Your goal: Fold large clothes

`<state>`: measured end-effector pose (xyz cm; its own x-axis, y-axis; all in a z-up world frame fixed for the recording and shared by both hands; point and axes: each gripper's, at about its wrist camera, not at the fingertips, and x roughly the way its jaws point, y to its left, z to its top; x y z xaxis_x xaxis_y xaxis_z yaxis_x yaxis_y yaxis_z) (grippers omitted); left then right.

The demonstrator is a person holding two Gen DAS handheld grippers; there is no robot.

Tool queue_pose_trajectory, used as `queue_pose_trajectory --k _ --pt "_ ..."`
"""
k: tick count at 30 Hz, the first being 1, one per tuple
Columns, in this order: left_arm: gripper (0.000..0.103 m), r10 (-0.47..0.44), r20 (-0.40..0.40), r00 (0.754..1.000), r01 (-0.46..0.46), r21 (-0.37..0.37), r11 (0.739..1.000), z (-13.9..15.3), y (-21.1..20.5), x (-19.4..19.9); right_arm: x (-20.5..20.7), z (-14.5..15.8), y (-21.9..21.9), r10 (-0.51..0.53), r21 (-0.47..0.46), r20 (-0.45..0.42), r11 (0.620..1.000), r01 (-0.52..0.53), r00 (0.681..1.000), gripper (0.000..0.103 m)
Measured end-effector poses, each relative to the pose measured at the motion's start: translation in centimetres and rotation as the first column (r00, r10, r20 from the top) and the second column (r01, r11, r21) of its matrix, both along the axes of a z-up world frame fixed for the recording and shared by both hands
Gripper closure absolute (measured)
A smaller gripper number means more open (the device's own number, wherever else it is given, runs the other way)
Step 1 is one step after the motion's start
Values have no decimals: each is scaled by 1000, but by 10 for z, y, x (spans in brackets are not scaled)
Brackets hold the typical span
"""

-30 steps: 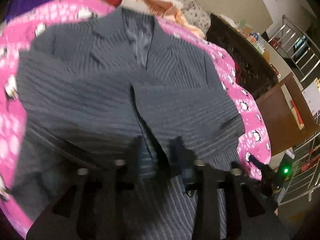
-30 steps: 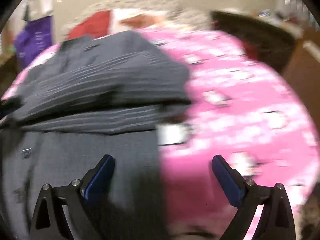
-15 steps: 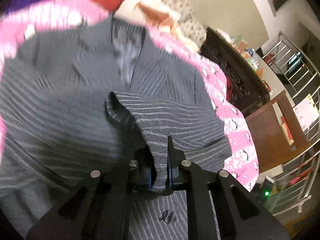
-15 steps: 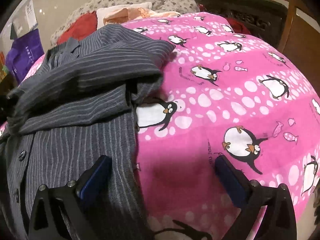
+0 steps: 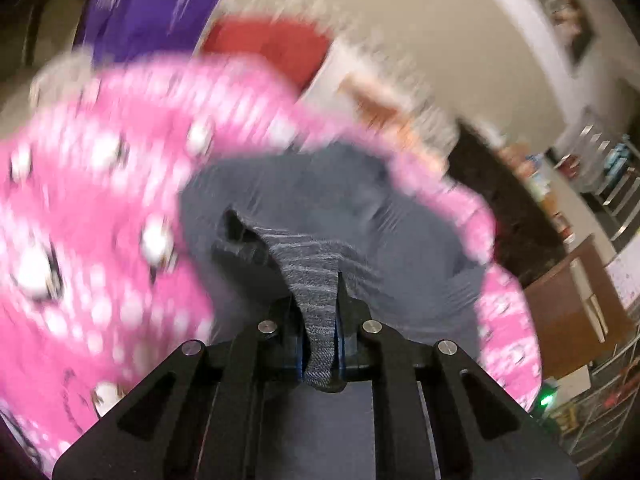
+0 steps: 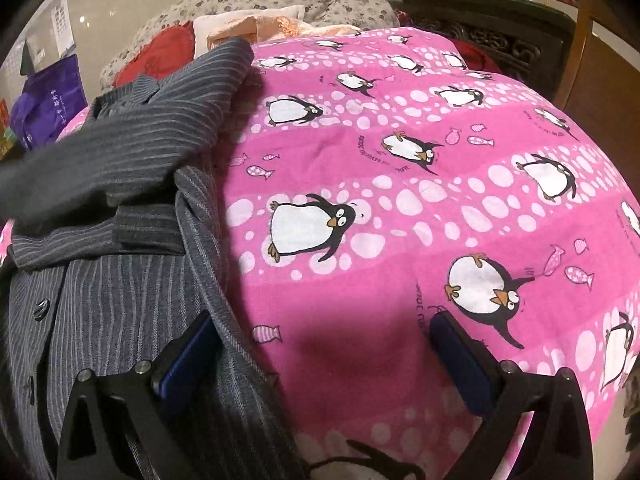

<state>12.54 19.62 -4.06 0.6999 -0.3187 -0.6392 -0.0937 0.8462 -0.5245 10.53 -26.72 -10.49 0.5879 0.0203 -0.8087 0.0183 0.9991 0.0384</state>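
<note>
A dark grey pinstriped suit jacket (image 6: 120,168) lies on a bed with a pink penguin-print cover (image 6: 420,184). My left gripper (image 5: 318,312) is shut on a fold of the jacket's cloth (image 5: 316,280) and holds it lifted; the rest of the jacket (image 5: 360,208) lies blurred beyond it. My right gripper (image 6: 320,344) is open and empty, low over the jacket's right edge, with its left finger (image 6: 188,356) above the cloth and its right finger (image 6: 456,356) above the pink cover.
Pillows and a red cushion (image 6: 160,56) lie at the bed's head. A purple bag (image 6: 48,100) stands at far left. A dark carved cabinet (image 6: 500,32) and a wooden chair (image 5: 572,308) stand on the right.
My left gripper has lifted and swung left with the pinched cloth; its view is now blurred and shows more pink cover. My right gripper has crept forward a little, still open.
</note>
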Motion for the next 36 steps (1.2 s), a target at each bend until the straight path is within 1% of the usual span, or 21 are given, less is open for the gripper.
queue_pose_trajectory --k 2,3,5,7,10,12,14,15,16,17,19,22,23,24,26,27,29,31,32,34,36 --pt "90 -4 -108 994 5 15 1000 -34 -1 10 0 0 0 0 1 -1 1000 0 1000 0" --pt "88 -17 -126 992 19 21 1000 -40 -3 11 0 0 0 0 2 -2 1000 0 1000 0" --pt "85 -13 -111 994 13 7 1000 -37 -3 5 1 0 0 3 4 -13 1000 -3 1000 0" --pt "74 -6 -111 994 6 4 1000 -26 1 1 4 3 -2 12 11 -41 1000 -11 999 0" --pt "63 79 -26 997 -76 89 993 8 14 -17 8 16 -3 36 -28 -53 999 -38 998 5" --pt "56 123 26 992 -125 101 987 22 19 -25 13 37 -2 57 -69 13 996 -56 998 6" --pt "54 125 72 989 -133 110 985 32 12 -24 21 63 6 90 -84 108 993 -81 990 11" --pt "54 110 79 991 -119 122 985 32 7 -20 30 73 16 134 -81 128 989 -124 983 36" --pt "54 83 80 993 -94 150 984 32 -4 -13 38 76 25 168 -80 126 984 -159 978 77" --pt "54 72 76 994 -85 173 981 28 -13 -6 54 78 42 227 -75 101 973 -220 969 88" --pt "54 54 43 998 -62 222 973 13 -31 9 78 78 69 298 -47 85 954 -295 951 93" --pt "54 87 -47 995 -72 256 964 -12 -38 22 106 73 99 362 -56 72 932 -359 929 93" --pt "54 98 -63 993 -80 247 966 -18 -36 19 120 69 102 375 -23 45 927 -375 926 93" --pt "54 101 -68 993 -82 240 967 -22 -35 19 134 62 100 392 30 0 919 -392 920 93" --pt "54 94 -64 994 -76 244 967 -29 -36 15 146 47 92 423 65 -105 906 -418 900 93" --pt "53 88 -58 994 -71 252 965 -30 -37 14 143 43 83 440 87 -149 898 -431 886 93" --pt "53 80 -45 996 -65 277 959 -34 -40 12 126 42 69 494 150 -174 868 -472 852 93" --pt "52 79 -38 996 -64 293 954 -38 -44 12 97 27 50 521 156 -237 853 -497 820 93" --pt "52 82 -31 996 -69 302 951 -39 -45 11 86 18 43 517 137 -257 856 -499 817 93" --pt "49 81 -18 997 -71 322 944 -41 -49 11 64 13 26 529 143 -164 848 -511 833 92" --pt "48 71 -17 997 -61 336 940 -41 -52 11 60 14 14 496 186 -156 864 -468 854 93"
